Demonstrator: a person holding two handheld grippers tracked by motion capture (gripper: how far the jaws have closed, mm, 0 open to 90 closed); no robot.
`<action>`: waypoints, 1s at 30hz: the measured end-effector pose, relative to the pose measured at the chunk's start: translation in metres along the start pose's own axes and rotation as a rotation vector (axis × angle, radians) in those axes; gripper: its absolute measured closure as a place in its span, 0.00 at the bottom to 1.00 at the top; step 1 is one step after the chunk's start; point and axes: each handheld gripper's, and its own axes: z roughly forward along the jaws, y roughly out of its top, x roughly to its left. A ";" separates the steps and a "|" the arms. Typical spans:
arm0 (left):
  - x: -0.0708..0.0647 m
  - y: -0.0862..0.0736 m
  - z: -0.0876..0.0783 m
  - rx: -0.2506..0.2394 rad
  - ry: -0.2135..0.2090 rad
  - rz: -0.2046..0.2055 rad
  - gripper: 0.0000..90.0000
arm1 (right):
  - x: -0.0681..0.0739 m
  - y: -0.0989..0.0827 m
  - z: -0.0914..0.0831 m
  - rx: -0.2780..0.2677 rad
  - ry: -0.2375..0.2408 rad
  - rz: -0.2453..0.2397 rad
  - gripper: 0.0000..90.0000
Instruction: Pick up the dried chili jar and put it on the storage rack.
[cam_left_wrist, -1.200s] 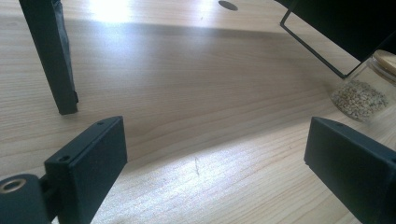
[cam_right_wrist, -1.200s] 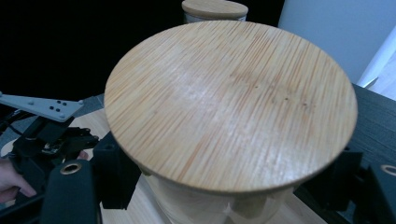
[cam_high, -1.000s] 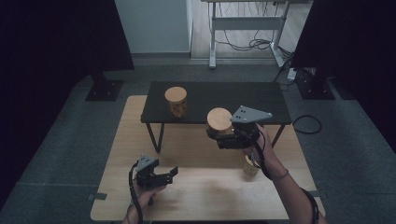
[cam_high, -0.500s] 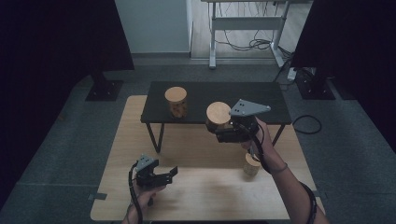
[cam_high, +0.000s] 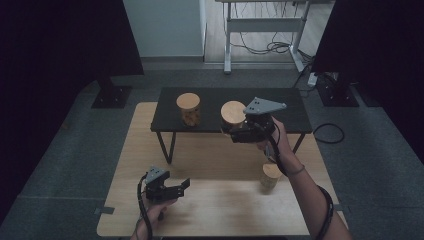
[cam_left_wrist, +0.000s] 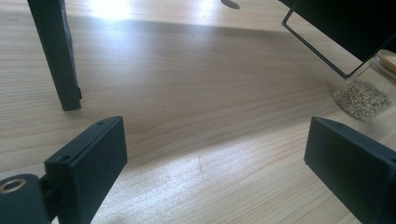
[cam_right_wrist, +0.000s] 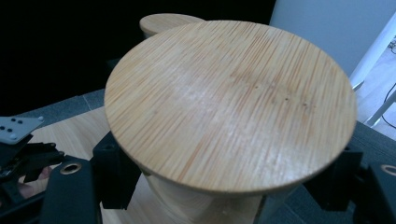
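My right gripper (cam_high: 235, 131) has carried the jar (cam_high: 233, 114) leftward toward the frame center, its fingers pinching it. My left gripper (cam_high: 176, 189) at lower left stays spread, holding nothing.

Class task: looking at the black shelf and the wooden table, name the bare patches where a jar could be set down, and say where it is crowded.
Free: black shelf right end; its left end beside the standing jar; wooden table between left tool and small jar. Crowded: shelf middle, where right tool holds a jar.
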 end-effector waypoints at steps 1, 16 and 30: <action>0.000 0.000 0.000 0.000 -0.001 0.001 0.06 | -0.001 0.000 0.002 0.000 -0.001 0.002 0.27; 0.002 0.000 0.000 -0.002 0.002 -0.006 0.06 | -0.015 0.006 0.025 0.027 -0.026 0.029 0.27; 0.007 0.000 -0.003 -0.010 0.006 -0.018 0.06 | -0.026 0.004 0.043 0.048 -0.059 0.060 0.27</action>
